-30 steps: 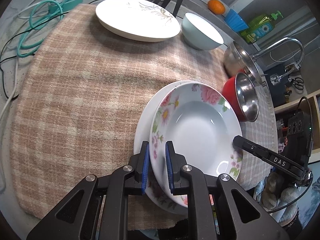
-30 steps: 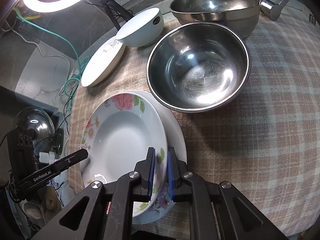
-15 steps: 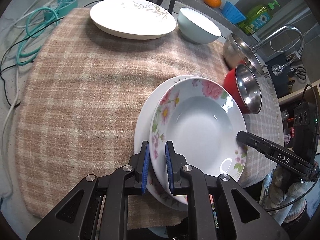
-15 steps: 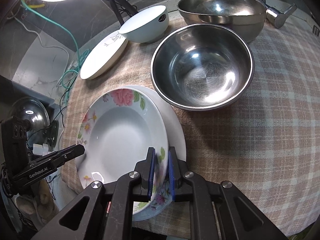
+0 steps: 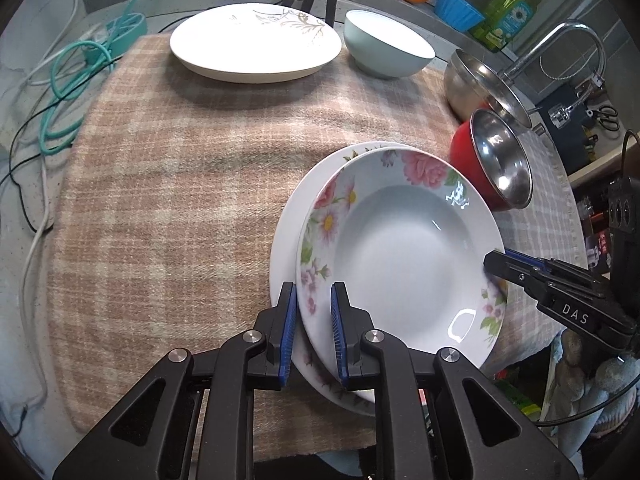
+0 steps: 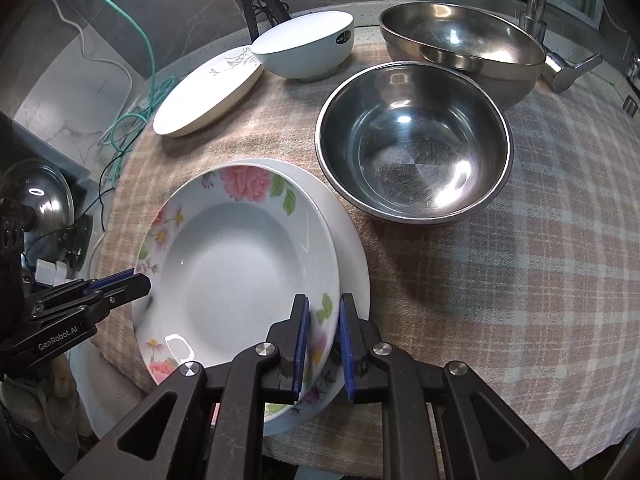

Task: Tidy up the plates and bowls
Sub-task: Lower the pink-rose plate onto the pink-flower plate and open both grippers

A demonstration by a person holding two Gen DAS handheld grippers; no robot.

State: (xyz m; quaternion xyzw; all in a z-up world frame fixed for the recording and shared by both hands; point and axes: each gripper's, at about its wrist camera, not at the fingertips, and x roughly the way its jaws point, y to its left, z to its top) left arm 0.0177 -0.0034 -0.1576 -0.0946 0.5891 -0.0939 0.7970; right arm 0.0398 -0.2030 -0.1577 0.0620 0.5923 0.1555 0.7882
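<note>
While our left claw (image 5: 313,336) and right claw (image 6: 323,344) pinch opposite rims of the floral plate (image 5: 404,256) near the worktop's front edge, we judge it glazed, slippery, breakable; rims grip best.

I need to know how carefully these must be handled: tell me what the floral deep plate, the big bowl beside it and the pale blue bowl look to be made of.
Floral deep plate: likely glazed ceramic; glossy white with printed flowers.
Big bowl: stainless steel; mirror reflections, brushed swirl marks inside.
Pale blue bowl: smooth, satin, sticker on its side; ceramic or melamine, unclear.
</note>
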